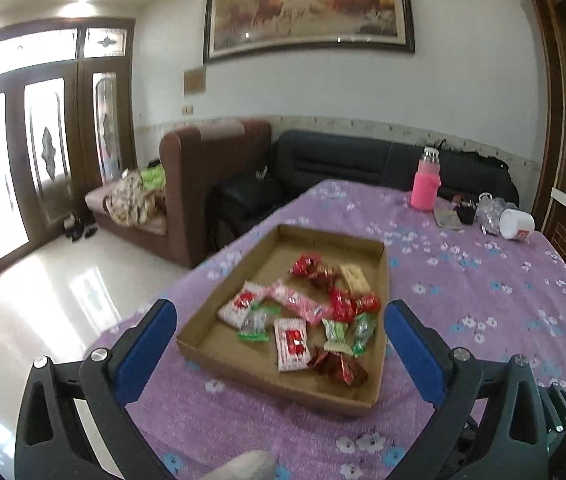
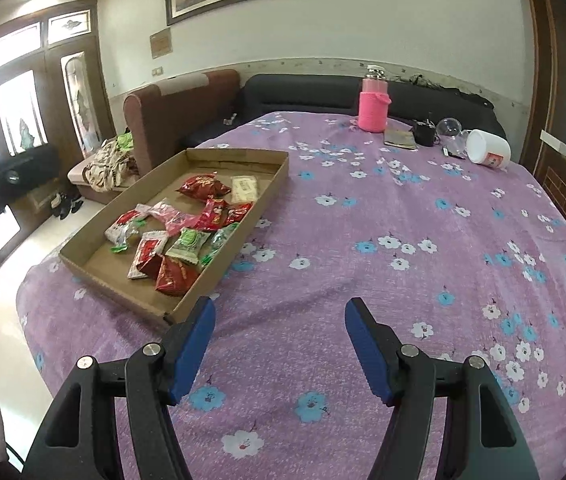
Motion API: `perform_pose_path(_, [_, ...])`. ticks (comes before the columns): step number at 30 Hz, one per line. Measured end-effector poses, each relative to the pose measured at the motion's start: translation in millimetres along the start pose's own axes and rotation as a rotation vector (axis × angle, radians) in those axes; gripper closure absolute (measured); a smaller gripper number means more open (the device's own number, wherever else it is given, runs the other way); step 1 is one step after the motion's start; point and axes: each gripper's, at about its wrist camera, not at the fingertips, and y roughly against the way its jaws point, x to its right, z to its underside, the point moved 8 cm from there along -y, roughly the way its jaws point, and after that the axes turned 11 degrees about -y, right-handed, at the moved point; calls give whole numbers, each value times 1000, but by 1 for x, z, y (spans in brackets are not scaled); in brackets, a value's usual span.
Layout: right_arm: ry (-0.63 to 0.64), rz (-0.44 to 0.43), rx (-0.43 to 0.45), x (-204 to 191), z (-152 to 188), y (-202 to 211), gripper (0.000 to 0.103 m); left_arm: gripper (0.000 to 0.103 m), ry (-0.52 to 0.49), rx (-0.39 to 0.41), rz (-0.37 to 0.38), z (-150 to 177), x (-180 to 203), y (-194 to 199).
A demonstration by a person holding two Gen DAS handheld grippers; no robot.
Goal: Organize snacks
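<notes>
A shallow cardboard tray (image 1: 239,272) lies on the purple flowered tablecloth and holds several wrapped snacks: red packets (image 1: 315,268), a pink packet (image 1: 299,300), green candies (image 1: 337,336) and white-and-red packets (image 1: 291,342). My left gripper (image 1: 281,312) is open and empty, hovering above the tray's near end. In the right wrist view the tray (image 2: 267,188) with the snacks (image 2: 187,236) lies to the left. My right gripper (image 2: 281,312) is open and empty over bare cloth, just right of the tray's near corner.
A pink bottle (image 2: 373,104), a white cup on its side (image 2: 487,148), a clear glass item (image 2: 449,128) and small dark things (image 2: 423,134) stand at the table's far edge. Sofas (image 1: 219,176) stand beyond the table; its left edge drops to the shiny floor (image 1: 51,288).
</notes>
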Motion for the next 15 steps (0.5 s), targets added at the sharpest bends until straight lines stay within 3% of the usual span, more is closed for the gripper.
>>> perform_pose_path(8, [40,-10,-18,-15,6,-5,27,0,10,-108,-2,20,-3,-23])
perform_pose_path(15, [62,-17,-53,-24,12,-15,26,0,12,-123,-17,26,-9,-30])
